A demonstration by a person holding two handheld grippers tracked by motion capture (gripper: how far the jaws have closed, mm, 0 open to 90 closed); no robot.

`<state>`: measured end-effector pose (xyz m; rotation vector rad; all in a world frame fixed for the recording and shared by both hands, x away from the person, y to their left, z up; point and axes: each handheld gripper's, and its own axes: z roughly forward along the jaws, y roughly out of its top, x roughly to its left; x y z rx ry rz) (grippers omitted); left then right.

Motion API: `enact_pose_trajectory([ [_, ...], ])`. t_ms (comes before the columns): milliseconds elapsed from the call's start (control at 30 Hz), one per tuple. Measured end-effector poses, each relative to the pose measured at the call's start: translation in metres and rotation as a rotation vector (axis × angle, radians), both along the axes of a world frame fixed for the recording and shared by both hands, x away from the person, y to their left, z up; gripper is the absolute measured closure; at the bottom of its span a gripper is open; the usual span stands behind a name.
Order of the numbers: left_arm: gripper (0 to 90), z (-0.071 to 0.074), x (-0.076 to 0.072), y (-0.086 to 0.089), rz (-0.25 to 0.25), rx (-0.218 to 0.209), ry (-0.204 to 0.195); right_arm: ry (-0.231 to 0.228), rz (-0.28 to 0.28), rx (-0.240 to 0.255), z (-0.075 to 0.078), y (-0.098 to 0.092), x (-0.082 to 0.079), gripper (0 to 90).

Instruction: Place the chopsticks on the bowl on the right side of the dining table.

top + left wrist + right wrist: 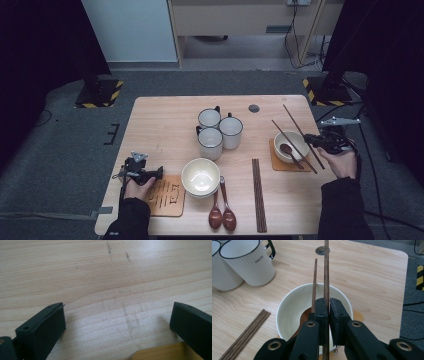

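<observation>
My right gripper (328, 301) is shut on one long brown chopstick (326, 270), which runs away from the jaws toward the table's far edge. Under it stands a white bowl (287, 312) on a small wooden coaster (277, 164) at the right of the table. A dark wooden spoon (304, 318) lies in that bowl, and a second chopstick (314, 280) leans across its rim. In the high view the right gripper (314, 140) is just right of the bowl (289, 141). My left gripper (145, 173) rests at the front left, and its jaws (118, 312) stand open over bare wood.
Three white mugs (220, 131) cluster at mid-table. Another white bowl (200, 176) sits front centre, with two brown spoons (222, 216) before it. A bundle of chopsticks (258, 195) lies to their right. A patterned wooden coaster (167, 198) is beside my left hand.
</observation>
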<state>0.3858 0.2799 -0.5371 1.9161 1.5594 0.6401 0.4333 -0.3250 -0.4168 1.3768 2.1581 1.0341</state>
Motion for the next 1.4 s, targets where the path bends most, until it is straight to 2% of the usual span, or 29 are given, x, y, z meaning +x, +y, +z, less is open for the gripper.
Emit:
enact_pose_trajectory([
  [633,0.0,0.0,0.0,0.0,0.0,0.0,0.0,0.076,0.023,-0.056,-0.027,0.007,0.008,85.0],
  [933,0.0,0.0,0.0,0.0,0.0,0.0,0.0,0.089,0.038,-0.079,-0.034,0.011,0.011,84.9],
  [1400,0.0,0.0,0.0,0.0,0.0,0.0,0.0,0.093,0.034,-0.083,-0.037,0.013,0.012,84.9],
])
